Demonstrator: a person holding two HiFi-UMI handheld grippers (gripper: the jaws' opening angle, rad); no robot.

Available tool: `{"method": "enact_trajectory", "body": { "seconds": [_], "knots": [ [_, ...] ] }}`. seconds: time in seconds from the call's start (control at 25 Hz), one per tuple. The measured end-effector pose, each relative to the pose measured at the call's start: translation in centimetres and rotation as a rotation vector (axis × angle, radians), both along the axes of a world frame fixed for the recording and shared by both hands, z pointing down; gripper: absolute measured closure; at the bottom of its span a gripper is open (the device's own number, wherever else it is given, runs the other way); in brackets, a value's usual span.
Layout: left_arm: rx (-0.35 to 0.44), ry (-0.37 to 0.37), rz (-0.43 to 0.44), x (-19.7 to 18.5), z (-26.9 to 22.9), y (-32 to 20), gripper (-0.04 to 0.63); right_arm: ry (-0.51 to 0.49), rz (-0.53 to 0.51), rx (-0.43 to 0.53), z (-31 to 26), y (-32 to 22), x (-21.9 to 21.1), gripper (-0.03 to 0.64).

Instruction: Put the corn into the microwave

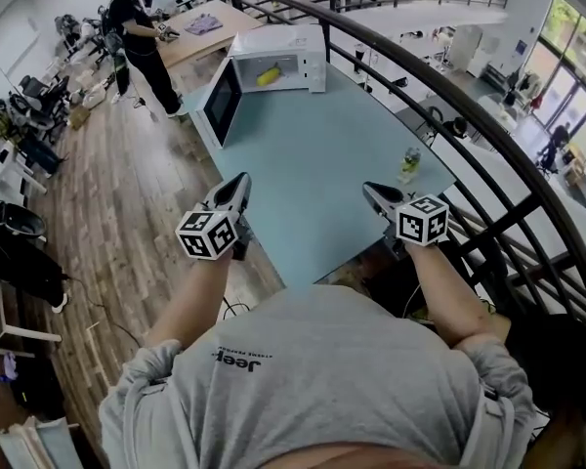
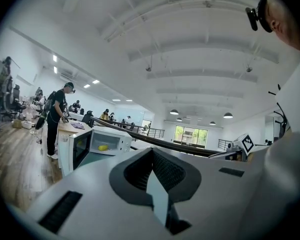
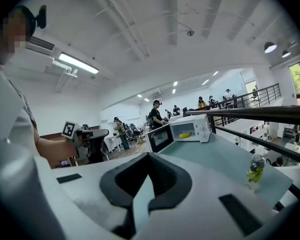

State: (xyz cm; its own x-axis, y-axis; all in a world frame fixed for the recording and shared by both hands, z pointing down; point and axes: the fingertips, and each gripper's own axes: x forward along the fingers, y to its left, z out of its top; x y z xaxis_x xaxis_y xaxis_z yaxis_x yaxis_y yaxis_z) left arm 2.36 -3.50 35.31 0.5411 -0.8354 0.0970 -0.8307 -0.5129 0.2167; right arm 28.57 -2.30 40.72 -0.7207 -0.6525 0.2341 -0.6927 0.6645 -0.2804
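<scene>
The left gripper (image 2: pixel 151 153) has its two jaws pressed together. They hold nothing. The right gripper (image 3: pixel 149 157) is the same, with its jaws squeezed together and nothing in them.

In the head view both grippers are up in the air over the near end of the blue-green table (image 1: pixel 313 174). The left gripper (image 1: pixel 239 182) is by the table's left edge. The right gripper (image 1: pixel 371 191) is nearer the right side. They are apart and touch nothing on the table.

Bare table top lies between them and the microwave (image 1: pixel 308 39). The white microwave sits at the far end of the table. Its door (image 1: pixel 222 103) is swung open to the left. The yellow corn (image 1: pixel 269 74) lies inside the microwave, well away from both grippers. Both gripper views show the corn in there too.

A small bottle (image 1: pixel 409 164) stands up by the right edge of the table, near the right gripper. A black railing (image 1: pixel 449 96) curves past on the right. Far off, a person (image 1: pixel 142 42) in dark clothes stands on the wood floor (image 1: pixel 127 213).
</scene>
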Motion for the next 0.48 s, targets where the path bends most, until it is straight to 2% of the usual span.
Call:
{"method": "enact_trajectory", "body": {
  "seconds": [0.24,0.48],
  "knots": [
    [-0.005,0.006,-0.027,-6.1,0.2,1.4,0.577,-0.01,-0.027,0.013,-0.3,1.2,-4.5,0.598],
    [-0.004,-0.035,-0.016,-13.6,0.7,1.4,0.577,-0.081,0.037,-0.02,0.3,0.1,-9.6,0.598]
  ]
}}
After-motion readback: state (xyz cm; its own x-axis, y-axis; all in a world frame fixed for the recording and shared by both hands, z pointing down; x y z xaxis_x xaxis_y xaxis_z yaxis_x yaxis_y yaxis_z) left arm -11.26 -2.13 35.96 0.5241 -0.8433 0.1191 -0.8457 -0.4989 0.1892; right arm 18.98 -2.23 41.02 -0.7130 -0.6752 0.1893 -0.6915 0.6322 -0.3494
